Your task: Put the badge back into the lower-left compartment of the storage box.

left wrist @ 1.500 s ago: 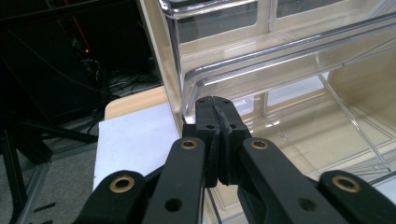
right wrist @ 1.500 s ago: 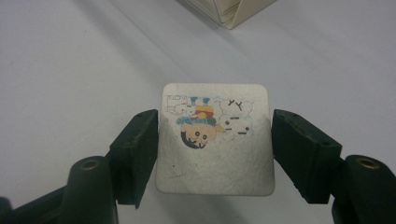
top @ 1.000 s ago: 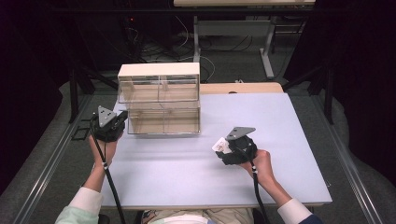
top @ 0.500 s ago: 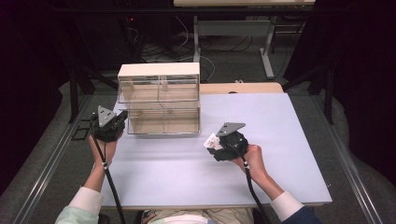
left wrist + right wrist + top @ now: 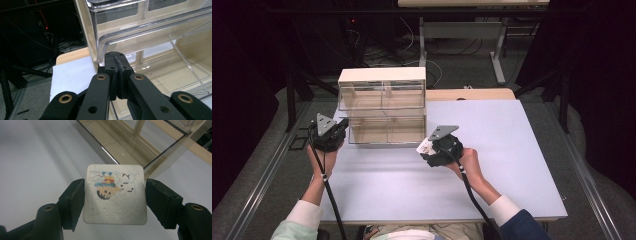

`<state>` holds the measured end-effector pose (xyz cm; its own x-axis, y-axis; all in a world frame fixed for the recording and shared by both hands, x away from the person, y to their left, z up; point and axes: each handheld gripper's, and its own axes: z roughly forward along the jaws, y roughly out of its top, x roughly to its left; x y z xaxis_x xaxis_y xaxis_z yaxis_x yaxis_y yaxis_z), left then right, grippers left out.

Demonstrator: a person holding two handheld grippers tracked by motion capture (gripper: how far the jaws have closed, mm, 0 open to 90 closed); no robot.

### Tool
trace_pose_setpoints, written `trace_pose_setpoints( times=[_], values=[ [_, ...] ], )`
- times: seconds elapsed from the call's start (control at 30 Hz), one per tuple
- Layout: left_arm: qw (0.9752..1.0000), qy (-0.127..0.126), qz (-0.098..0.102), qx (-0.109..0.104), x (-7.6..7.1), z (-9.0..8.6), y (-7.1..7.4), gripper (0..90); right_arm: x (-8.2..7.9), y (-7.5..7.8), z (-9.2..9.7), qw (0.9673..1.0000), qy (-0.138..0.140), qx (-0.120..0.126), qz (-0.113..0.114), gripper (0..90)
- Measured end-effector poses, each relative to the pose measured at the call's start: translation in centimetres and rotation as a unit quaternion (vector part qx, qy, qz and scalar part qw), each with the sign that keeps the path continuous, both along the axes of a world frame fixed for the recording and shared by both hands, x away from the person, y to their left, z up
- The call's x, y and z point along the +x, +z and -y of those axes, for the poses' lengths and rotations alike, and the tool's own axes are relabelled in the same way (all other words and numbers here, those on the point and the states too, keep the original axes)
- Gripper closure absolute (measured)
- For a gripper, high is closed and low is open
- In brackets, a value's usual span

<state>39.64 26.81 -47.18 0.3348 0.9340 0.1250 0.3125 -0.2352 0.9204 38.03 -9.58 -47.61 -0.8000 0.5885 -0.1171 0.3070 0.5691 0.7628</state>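
The drawer cabinet (image 5: pixel 383 105) stands at the far left of the table (image 5: pixel 512 150) and blocks that corner. The left gripper (image 5: pixel 328 132) sits just beside its left side. The right gripper (image 5: pixel 439 145), holding a square card (image 5: pixel 115 195), is near its right front corner. The right half and the near part of the table are free to pass.

We take this for a lab or test room: our pale work table (image 5: pixel 522 150) stands on grey carpet, hemmed by black curtains at 9 and 3 o'clock. At 12 o'clock loose cables (image 5: pixel 377 47) trail over the floor beneath a metal-legged bench (image 5: pixel 499 55), beside dark equipment showing a red light (image 5: pixel 353 21).
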Motion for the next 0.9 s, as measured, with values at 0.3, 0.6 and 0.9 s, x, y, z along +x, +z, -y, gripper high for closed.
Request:
trace_pose_setpoints(
  times=[0.3, 0.6, 0.9],
  values=[
    [1.0, 0.001, 0.003, -0.001, 0.1, 0.0, 0.0, 90.0, 0.9, 0.4, -1.9, 0.9999, 0.004, 0.01, 0.002, 33.1],
    [1.0, 0.002, 0.003, -0.001, 0.1, 0.0, -0.1, 90.0, 1.8, 0.7, -3.5, 0.9999, 0.011, 0.006, 0.001, 33.1],
    [1.0, 0.002, 0.003, -0.001, 0.1, 0.0, -0.1, 90.0, 2.7, 0.8, -5.5, 0.9999, 0.015, 0.004, 0.004, 33.1]
  ],
)
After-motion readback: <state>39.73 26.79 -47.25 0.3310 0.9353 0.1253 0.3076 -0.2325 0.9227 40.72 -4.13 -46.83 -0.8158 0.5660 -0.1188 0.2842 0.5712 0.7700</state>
